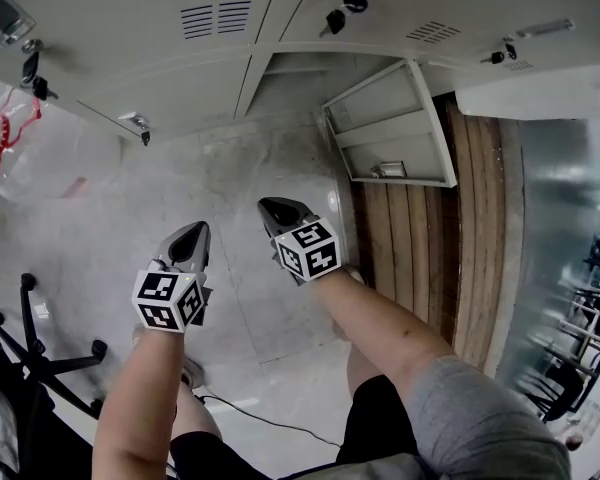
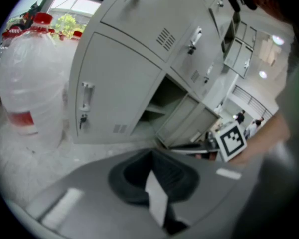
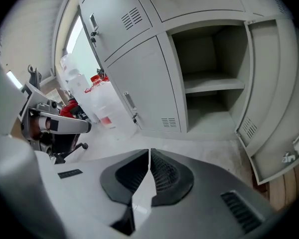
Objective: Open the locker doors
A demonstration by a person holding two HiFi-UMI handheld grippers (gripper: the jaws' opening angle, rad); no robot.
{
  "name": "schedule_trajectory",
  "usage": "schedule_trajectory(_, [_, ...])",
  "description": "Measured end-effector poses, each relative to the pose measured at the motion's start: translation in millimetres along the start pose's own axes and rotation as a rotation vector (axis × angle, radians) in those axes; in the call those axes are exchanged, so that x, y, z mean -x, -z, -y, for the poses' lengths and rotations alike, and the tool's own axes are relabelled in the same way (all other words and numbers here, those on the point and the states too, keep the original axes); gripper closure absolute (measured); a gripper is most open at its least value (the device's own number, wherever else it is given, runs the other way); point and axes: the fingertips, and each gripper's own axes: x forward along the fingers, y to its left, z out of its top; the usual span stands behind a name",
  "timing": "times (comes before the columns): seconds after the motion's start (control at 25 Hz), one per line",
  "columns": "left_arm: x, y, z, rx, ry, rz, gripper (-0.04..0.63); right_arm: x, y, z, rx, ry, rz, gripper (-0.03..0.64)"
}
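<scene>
- The lower locker (image 3: 199,51) facing my right gripper (image 3: 149,156) stands open, with one shelf (image 3: 214,85) across its grey inside.
- Its door (image 3: 269,83) is swung out to the right, pale grey, with vent slots low down.
- The neighbouring door (image 3: 144,78) to its left is closed.
- My left gripper (image 2: 152,156) and right gripper both have jaws together on nothing.
</scene>
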Motion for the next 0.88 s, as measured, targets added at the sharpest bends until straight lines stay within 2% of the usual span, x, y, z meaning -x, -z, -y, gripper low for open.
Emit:
schedule_trajectory(0.2, [24.0, -22.4, 26.0, 0.003, 0.011, 0.022, 0.591, 43.7, -8.5, -10.4, -0.01, 0.008, -0.001, 0.598])
schedule_trajectory(0.4, [82.2, -74.8, 88.3, -0.006, 0.024, 0.028, 0.591, 142.7, -60.3, -37.6, -0.005, -0.018, 0.023, 0.598])
schedule_trajectory(0.48, [106.8, -112.9, 118.1, -0.023, 0.035, 0.046, 0.591, 187.8, -103.5, -45.1, 0.01, -0.039, 0.064, 0.598])
schedule_trajectory(0.56, [124.3, -165.0, 149.6, -0.08, 0.05, 0.081, 0.591, 229.9, -161.2, -43.2, 0.037, -0.058, 0.126, 0.6])
schedule_trajectory(0.72, [165.4, -247.7, 250.6, -0.183, 0.076, 0.117, 0.591, 349.8, -249.9, -33.4, 0.09, -0.08, 0.205, 0.606])
schedule_trajectory(0.88, [201.3, -330.6, 348.7, -0.214, 0.039, 0.19, 0.591, 468.2, -334.4, -20.0, 0.169, -0.112, 0.304, 0.607])
